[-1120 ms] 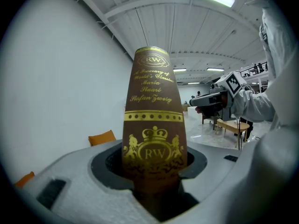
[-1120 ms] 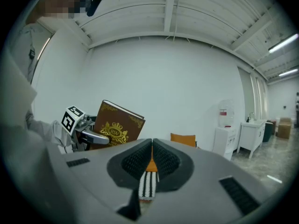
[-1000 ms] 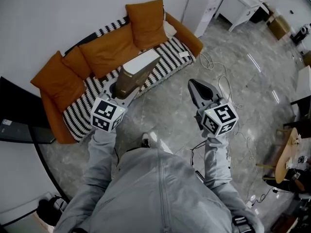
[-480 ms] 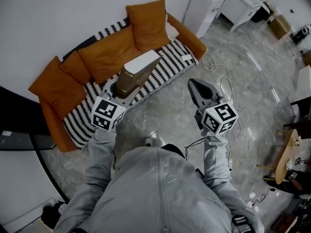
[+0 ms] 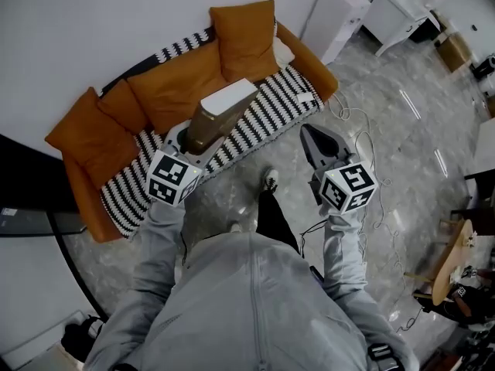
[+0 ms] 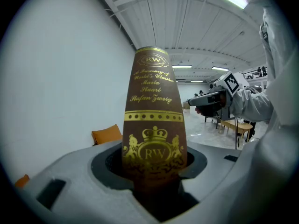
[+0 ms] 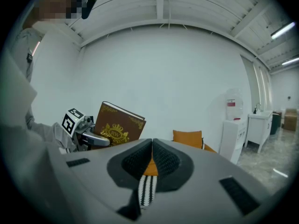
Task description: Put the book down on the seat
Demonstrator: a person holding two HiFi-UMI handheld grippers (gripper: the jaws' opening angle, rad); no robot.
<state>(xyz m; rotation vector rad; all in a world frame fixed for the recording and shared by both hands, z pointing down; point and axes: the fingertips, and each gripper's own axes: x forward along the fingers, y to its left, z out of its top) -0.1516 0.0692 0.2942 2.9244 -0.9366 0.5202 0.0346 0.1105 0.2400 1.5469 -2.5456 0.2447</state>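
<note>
A thick brown book (image 5: 219, 113) with gold print and white page edges stands upright in my left gripper (image 5: 195, 136), which is shut on its lower end. It hangs above the front edge of the orange sofa's seat (image 5: 263, 110), which a black-and-white striped blanket covers. In the left gripper view the book's spine (image 6: 154, 120) rises between the jaws. My right gripper (image 5: 311, 136) is shut and holds nothing, out over the floor to the right of the book. The right gripper view shows its pads pressed together (image 7: 152, 146), with the book (image 7: 117, 127) off to its left.
Orange cushions (image 5: 182, 76) line the sofa's back. A white cabinet (image 5: 334, 10) and a white table (image 5: 404, 12) stand beyond the sofa's right arm. Cables (image 5: 363, 134) trail over the marble floor. A wooden table (image 5: 452, 261) is at far right. The person's foot (image 5: 269, 179) is near the sofa.
The person has stepped toward the sofa; a foot and a dark trouser leg now show ahead of the body. Both grippers keep their pose, and the book stays in the left one.
</note>
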